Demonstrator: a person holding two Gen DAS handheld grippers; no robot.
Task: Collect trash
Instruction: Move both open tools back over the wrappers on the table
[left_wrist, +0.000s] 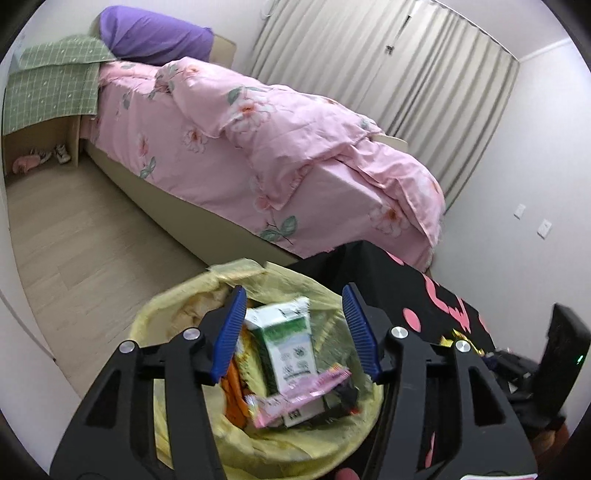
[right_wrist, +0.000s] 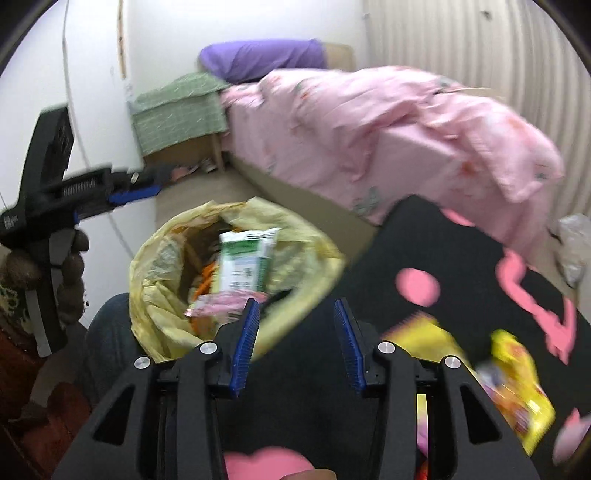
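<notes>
Yellow-lined bin (left_wrist: 177, 317) below my left gripper (left_wrist: 295, 328); jaws wide, nothing pinched; green-white carton (left_wrist: 284, 339) and pink wrapper (left_wrist: 295, 398) lying inside bin; my right gripper (right_wrist: 295, 347) over black pink-patterned cloth (right_wrist: 461, 243), jaws apart, empty; yellow wrappers (right_wrist: 517, 387) on cloth just right of it; pink bed (left_wrist: 258, 147) behind.

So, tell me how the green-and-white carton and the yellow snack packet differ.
The green-and-white carton is a stiff box; the yellow snack packet is a soft, crinkled wrapper. The carton lies inside the yellow bin bag; the packet lies outside it on the black cloth with pink shapes. The carton sits below the open left gripper; the packet lies right of the right gripper.
</notes>
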